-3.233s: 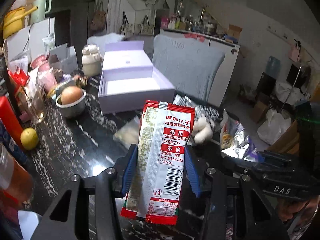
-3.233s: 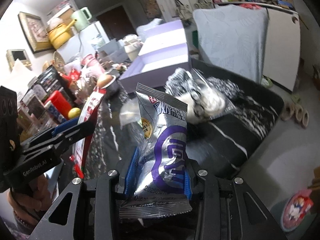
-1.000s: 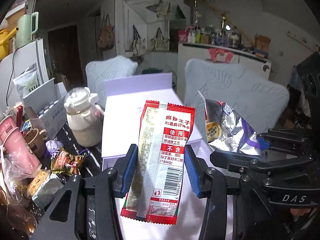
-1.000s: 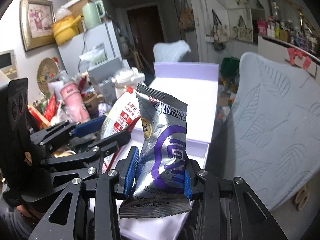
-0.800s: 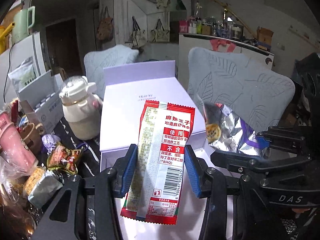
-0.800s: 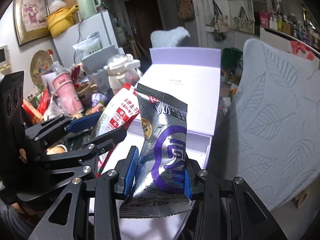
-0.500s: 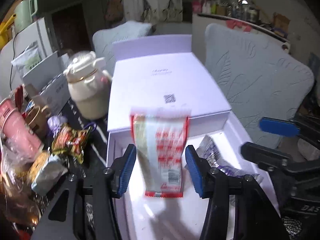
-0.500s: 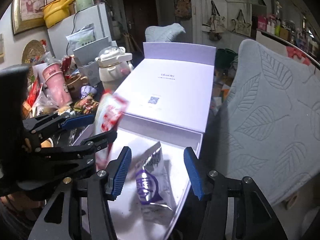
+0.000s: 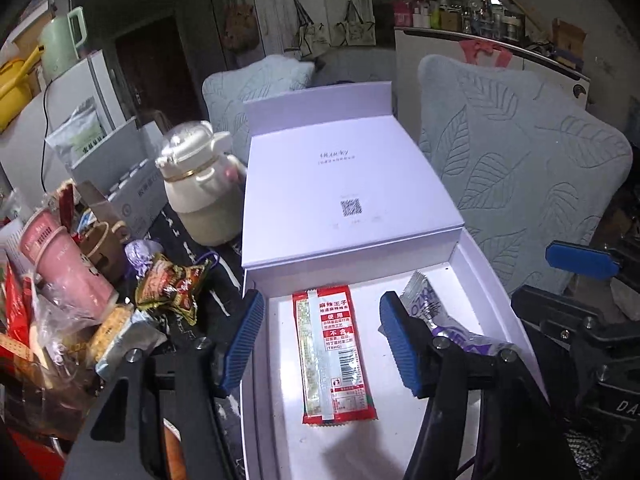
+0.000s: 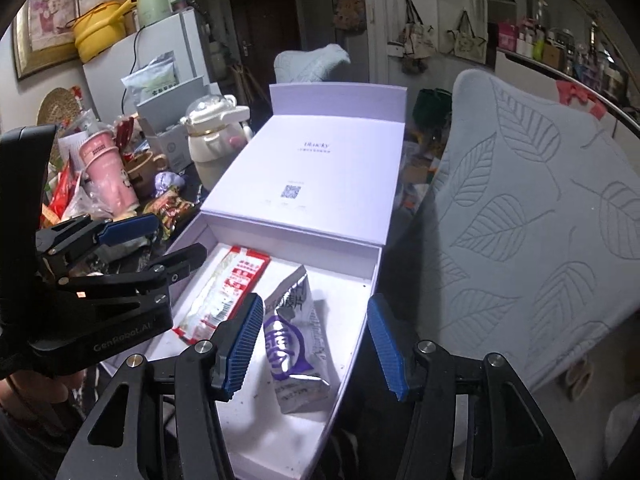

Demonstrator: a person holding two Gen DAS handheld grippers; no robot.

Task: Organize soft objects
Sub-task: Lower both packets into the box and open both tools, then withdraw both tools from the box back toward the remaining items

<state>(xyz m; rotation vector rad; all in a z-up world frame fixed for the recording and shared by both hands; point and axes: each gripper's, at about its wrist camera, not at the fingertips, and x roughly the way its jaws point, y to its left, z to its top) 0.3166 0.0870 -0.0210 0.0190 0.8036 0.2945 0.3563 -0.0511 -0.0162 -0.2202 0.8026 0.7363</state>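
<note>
The left tongs (image 9: pixel 322 342) hang over the open white box (image 9: pixel 476 258), their blue pads (image 9: pixel 244 340) set well apart and still spreading. Nothing is between them: the red packet (image 9: pixel 332 352) lies flat on the box floor below, on the left side, clear of both pads.

The right tongs (image 10: pixel 316 346) are also parted, about as wide, and hold nothing. The silver packet (image 10: pixel 294 332) lies in the box beneath them, on the right side, its top end propped up a little and its lower end crumpled. Seen from the right wrist, the left pad (image 10: pixel 240 344) overlaps the packet's edge; it seems to float above it rather than touch, though the angle makes that hard to be sure of.

The two packets lie side by side, near each other but not touching. The box lid (image 9: pixel 344 192) stands folded back behind the tray.

The box sits on a dark counter (image 9: pixel 224 276). To its left are a cream kettle (image 9: pixel 196 196), a pink cup (image 9: pixel 60 268) and a heap of snack wrappers (image 9: pixel 172 280). A pale chair back (image 10: pixel 540 216) with a leaf pattern stands to the right of the box.
</note>
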